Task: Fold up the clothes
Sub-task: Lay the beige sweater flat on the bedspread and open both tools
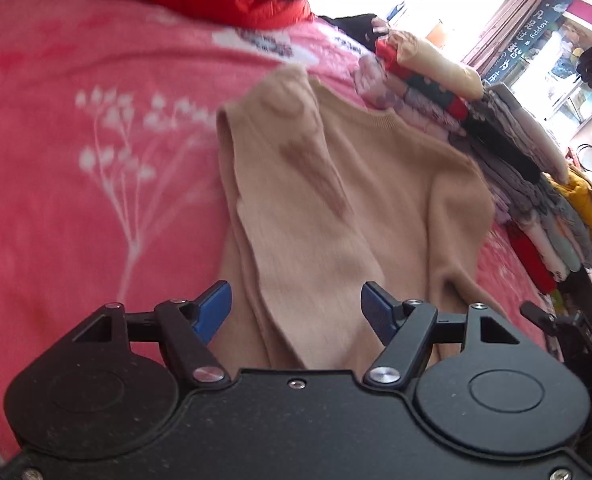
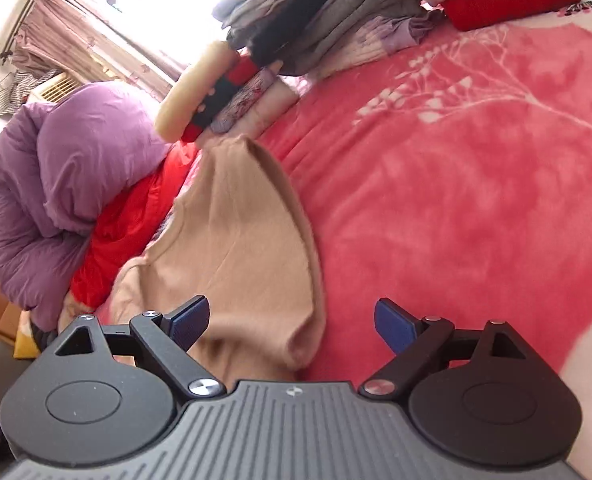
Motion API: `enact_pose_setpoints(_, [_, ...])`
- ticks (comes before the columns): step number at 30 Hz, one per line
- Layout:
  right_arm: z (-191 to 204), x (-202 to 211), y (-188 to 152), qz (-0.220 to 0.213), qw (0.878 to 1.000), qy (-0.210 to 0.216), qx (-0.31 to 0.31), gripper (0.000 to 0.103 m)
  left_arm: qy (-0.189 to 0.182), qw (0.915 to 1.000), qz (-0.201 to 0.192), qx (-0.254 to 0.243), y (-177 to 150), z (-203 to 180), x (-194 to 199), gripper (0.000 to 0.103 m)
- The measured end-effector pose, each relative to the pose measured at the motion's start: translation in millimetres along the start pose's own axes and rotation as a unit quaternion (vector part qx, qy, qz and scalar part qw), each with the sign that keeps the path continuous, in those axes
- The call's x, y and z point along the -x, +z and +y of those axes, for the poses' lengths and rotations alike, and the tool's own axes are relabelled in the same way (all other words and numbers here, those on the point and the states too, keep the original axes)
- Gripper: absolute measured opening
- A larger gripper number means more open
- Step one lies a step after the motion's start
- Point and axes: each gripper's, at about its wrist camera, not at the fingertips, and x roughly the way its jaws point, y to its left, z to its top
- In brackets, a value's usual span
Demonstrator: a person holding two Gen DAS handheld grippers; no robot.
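Beige sweater lies flat on the pink blanket, sleeve folded across, beside folded stacks; left gripper and right gripper hover spread wide, empty, probably lining up another fold.

folded piles wall blanket edge
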Motion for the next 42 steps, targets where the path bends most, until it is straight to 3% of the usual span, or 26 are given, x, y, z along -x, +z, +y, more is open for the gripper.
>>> enact_pose_setpoints(9, [-8, 5, -15, 0.01, 0.998, 0.043, -0.052, 0.089, -0.044, 0.9971, 0.013, 0.061, -16, 11, 10, 0.071])
enact_pose_setpoints(17, [-28, -12, -16, 0.011, 0.991, 0.077, -0.112, 0.089, -0.083, 0.9864, 0.005, 0.142, -26, 27, 2, 0.069])
enact_pose_setpoints(20, [-27, -15, -15, 0.007, 0.99, 0.086, -0.108, 0.089, -0.094, 0.9826, 0.003, 0.16, -28, 31, -2, 0.063])
enact_pose_setpoints(27, [-26, -24, -14, 0.004, 0.99, 0.095, -0.1, 0.089, -0.131, 0.9687, -0.01, 0.211, -29, 48, -11, 0.029])
enact_pose_setpoints(30, [-25, -25, -14, 0.002, 0.991, 0.095, -0.096, 0.089, -0.109, 0.9763, -0.028, 0.185, -25, 47, -5, 0.007])
enact_pose_setpoints(35, [-24, -28, -15, 0.002, 0.992, 0.089, -0.084, 0.088, -0.079, 0.9863, -0.058, 0.133, -17, 42, 9, 0.005])
enact_pose_setpoints(42, [-20, -30, -16, 0.006, 0.995, 0.079, -0.057, 0.088, -0.041, 0.9907, -0.105, 0.076, 5, 51, 36, 0.004])
